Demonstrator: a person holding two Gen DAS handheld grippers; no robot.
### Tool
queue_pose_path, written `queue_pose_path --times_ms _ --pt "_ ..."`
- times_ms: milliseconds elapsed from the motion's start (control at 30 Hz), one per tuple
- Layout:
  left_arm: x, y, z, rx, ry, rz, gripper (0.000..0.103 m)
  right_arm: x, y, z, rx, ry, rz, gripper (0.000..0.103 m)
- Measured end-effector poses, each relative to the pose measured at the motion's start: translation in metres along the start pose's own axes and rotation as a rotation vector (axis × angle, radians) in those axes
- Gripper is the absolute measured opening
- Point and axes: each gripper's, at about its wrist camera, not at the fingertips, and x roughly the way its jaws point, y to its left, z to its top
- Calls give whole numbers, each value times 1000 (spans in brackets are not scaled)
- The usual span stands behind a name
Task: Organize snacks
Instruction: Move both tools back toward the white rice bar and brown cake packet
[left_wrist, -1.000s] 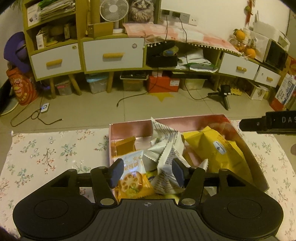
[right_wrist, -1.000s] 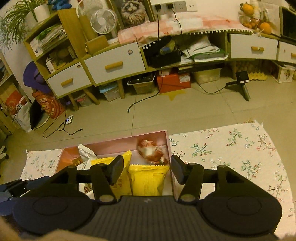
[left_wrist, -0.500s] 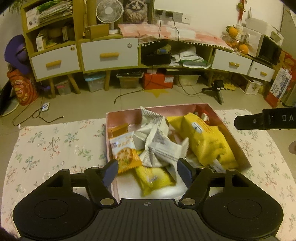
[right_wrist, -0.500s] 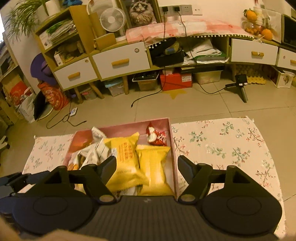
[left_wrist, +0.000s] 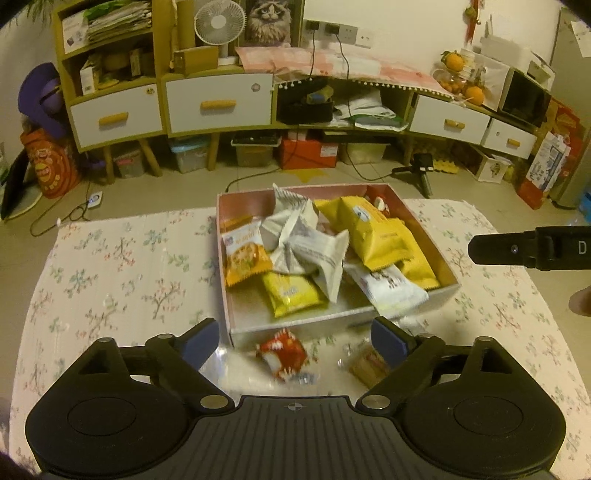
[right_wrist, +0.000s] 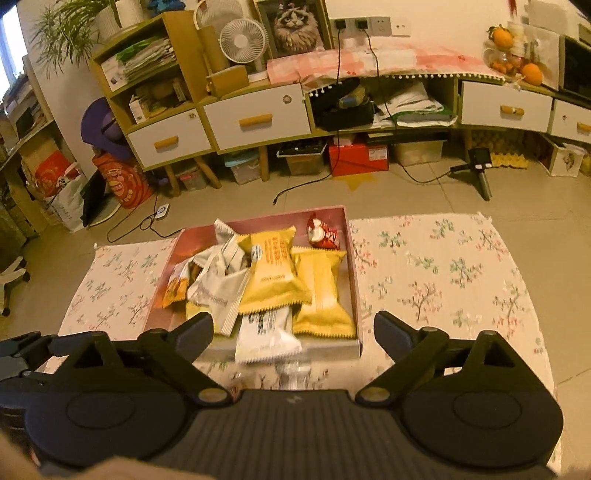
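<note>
tiled floor (left_wrist: 155, 199), wooden drawer cabinets (left_wrist: 218, 107) along white wall (left_wrist: 406, 26), warm dim light

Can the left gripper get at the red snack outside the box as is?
Probably yes. The red snack lies on the cloth before the box, uncovered; the left gripper, jaws just opened wide and empty, hovers above it.

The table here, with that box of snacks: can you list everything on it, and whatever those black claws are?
Box: one, pink, mid-cloth.
Large yellow packets: two, in the box's right half.
White packets: several, piled centre.
Orange biscuit packet: one, box's left.
Small yellow packet: one, near front wall.
Red packet: one, on the cloth outside the box.
Floral cloth: one, under everything.
Left gripper: jaws just opened, holding nothing.
Right gripper: the same.
</note>
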Motion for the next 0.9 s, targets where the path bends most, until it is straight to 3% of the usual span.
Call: queue_pose_path --times_ms 167,667,900 --pt "-13 0 -15 -12 4 -2 96 -7 1 -15 6 6 -13 100" --pt "-14 7 -63 -84 50 37 97 -1 8 -62 -5 48 -28 102" --pt "0 11 -79 -134 48 106 97 14 7 -78 -32 81 -46 102"
